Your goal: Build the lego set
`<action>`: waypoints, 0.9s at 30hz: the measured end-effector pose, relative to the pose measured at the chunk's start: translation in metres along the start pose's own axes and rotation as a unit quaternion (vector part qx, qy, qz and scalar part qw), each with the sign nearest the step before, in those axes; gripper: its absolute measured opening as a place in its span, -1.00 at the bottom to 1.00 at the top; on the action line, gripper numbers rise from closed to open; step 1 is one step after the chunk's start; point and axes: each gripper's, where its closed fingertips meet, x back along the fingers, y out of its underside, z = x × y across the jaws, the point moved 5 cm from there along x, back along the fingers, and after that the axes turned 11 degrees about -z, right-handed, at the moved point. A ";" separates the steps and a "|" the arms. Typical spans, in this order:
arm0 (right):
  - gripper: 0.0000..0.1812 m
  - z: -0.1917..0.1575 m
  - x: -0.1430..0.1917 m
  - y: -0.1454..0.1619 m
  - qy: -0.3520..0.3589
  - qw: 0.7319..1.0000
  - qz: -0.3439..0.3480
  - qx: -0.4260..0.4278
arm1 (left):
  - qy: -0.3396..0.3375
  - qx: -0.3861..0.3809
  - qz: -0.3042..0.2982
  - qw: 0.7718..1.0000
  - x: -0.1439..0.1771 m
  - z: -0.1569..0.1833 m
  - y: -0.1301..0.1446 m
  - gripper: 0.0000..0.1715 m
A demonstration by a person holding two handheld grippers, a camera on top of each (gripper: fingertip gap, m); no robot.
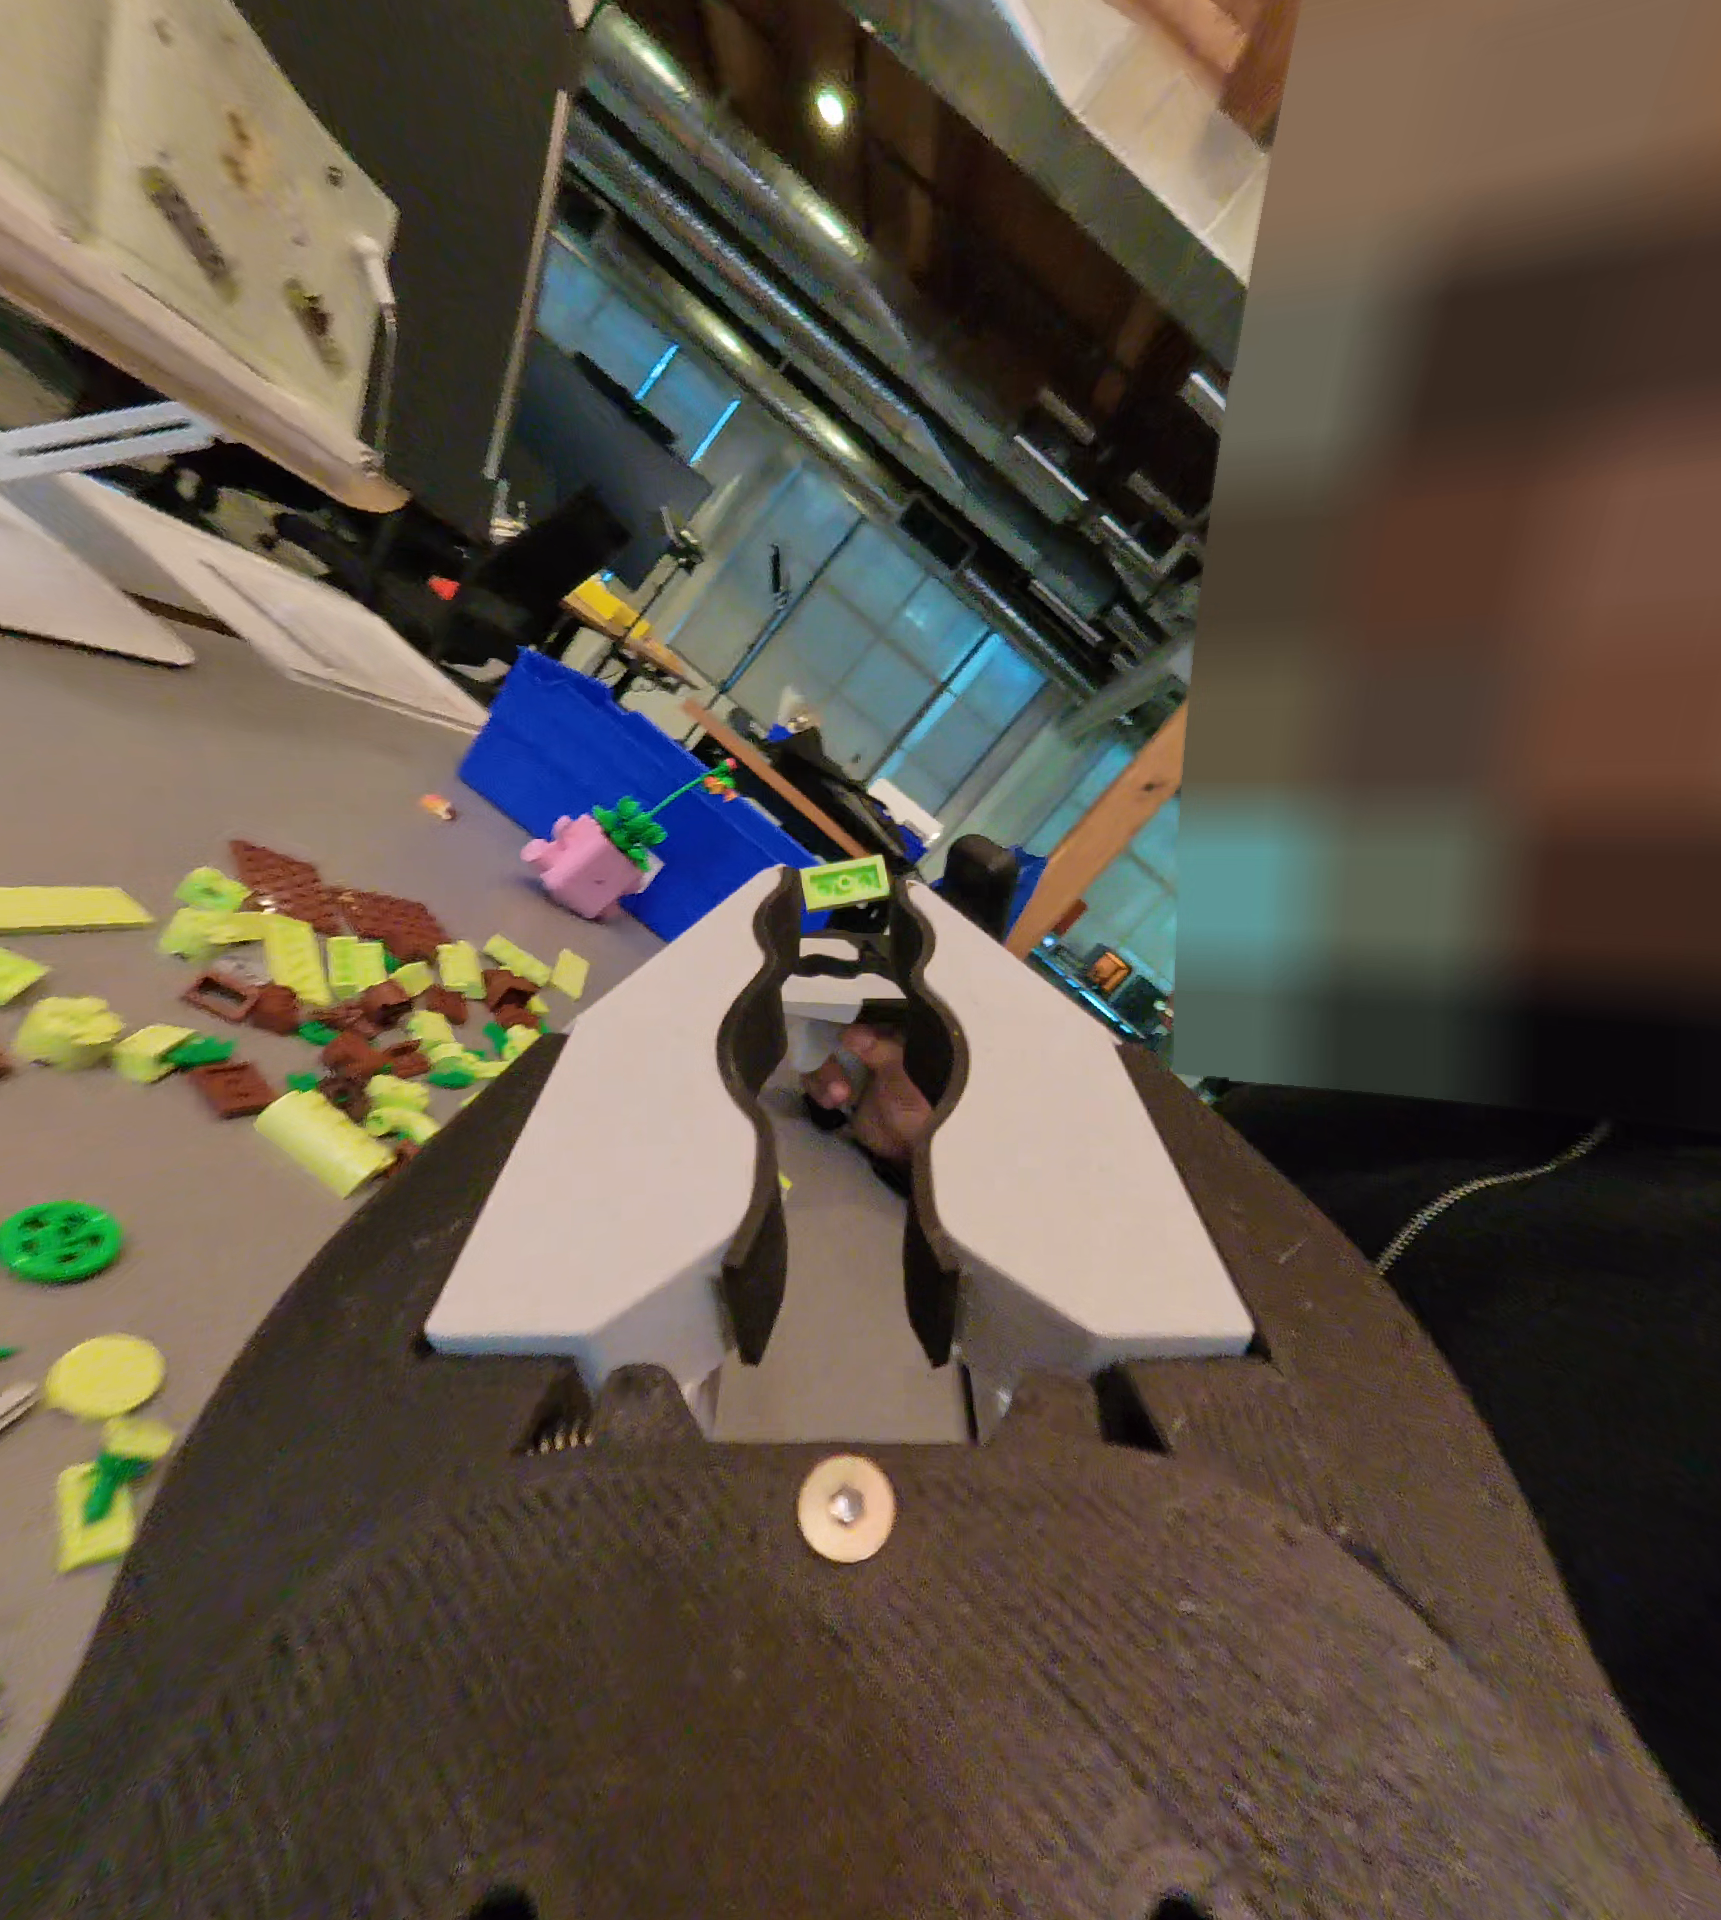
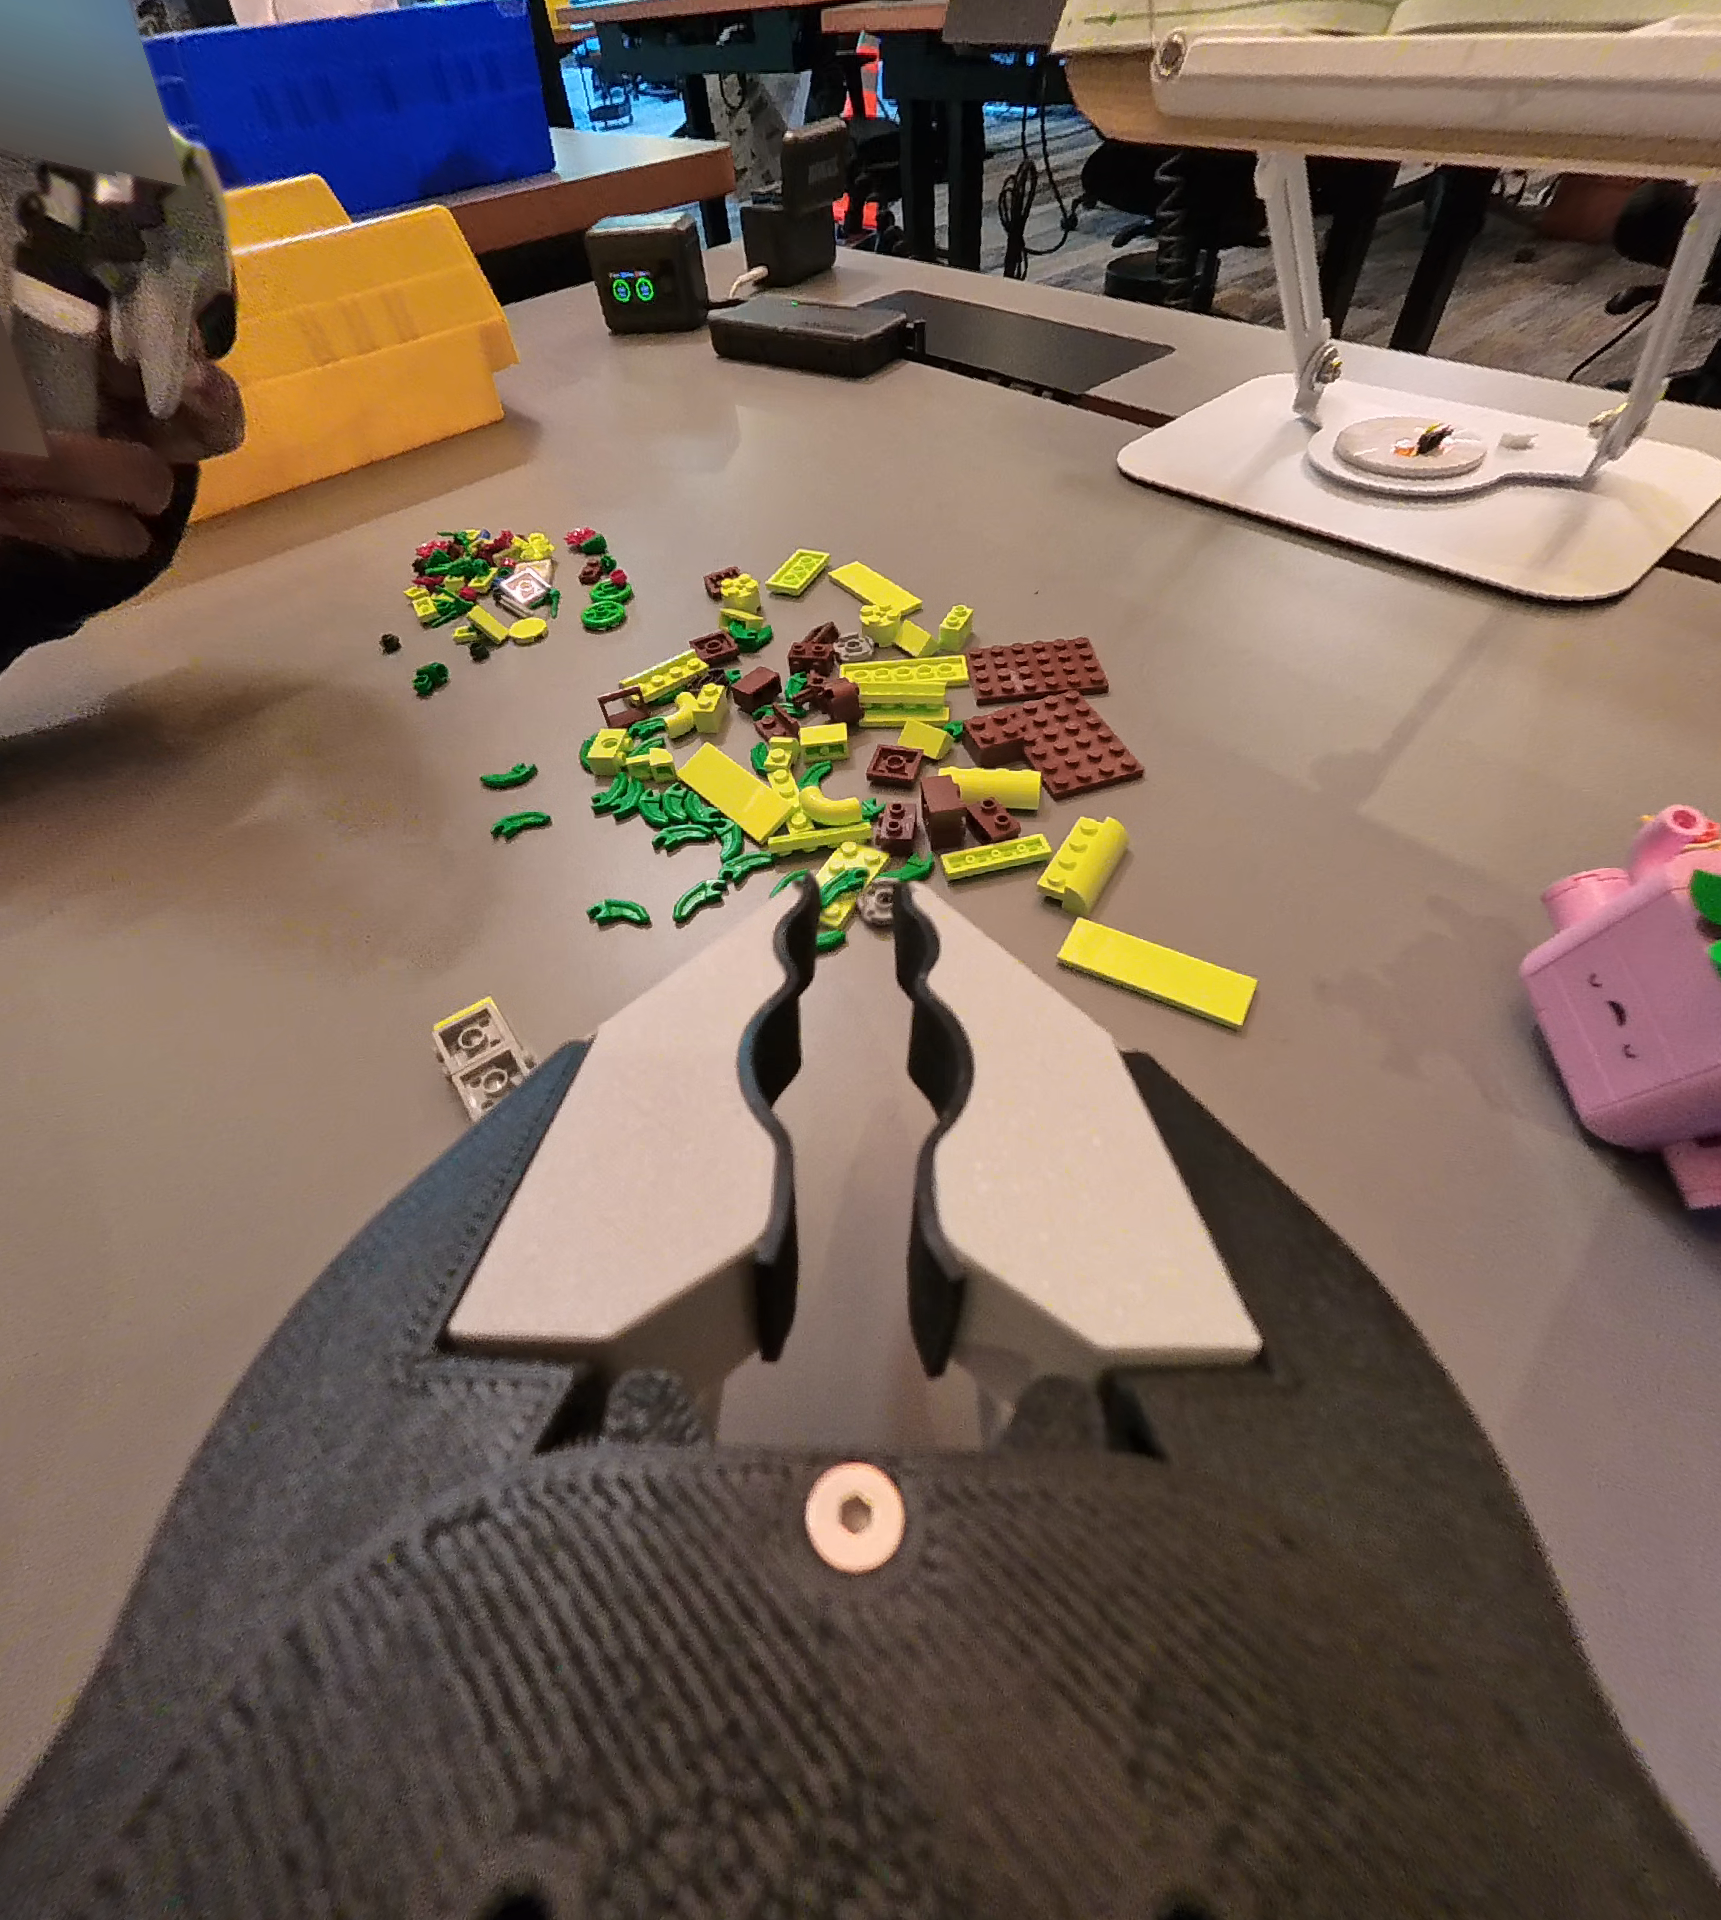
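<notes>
My left tongs (image 1: 843, 896) were lifted off the counter (image 1: 160, 748) and tilted up, pinching a small lime-green plate (image 1: 842, 883) between the very tips. Below and to their left lay the loose pile of lime, brown and green bricks (image 1: 336, 997), and farther off the pink pot model (image 1: 588, 864) with its green leaves stood just in front of a blue bin (image 1: 565, 748).

My right tongs (image 2: 854, 906) hovered low over the near edge of the brick pile (image 2: 835, 727), the tips slightly spread with nothing gripped between them; a small grey round piece (image 2: 877, 902) lay on the counter (image 2: 1355, 790) right at the tips. A long lime tile (image 2: 1157, 971) lay just to their right, a clear brick (image 2: 482, 1049) to their left, and the pink pot model (image 2: 1666, 1018) lay on its side well to the right. Two brown studded plates (image 2: 1048, 707) sat at the far right of the pile.
</notes>
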 end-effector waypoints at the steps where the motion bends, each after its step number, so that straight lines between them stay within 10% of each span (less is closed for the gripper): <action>1: -0.87 0.000 0.001 -0.001 0.003 1.000 0.005 0.001 | 0.010 0.001 -0.001 1.000 -0.003 0.002 0.001 -0.85; 11: -0.86 -0.067 0.023 -0.034 -0.012 0.971 0.177 0.158 | 0.153 0.097 -0.055 0.982 -0.086 0.025 0.047 -0.84; 27: -0.94 -0.125 0.024 -0.045 -0.042 0.944 0.199 0.260 | 0.218 0.185 -0.113 0.952 -0.134 0.037 0.098 -0.84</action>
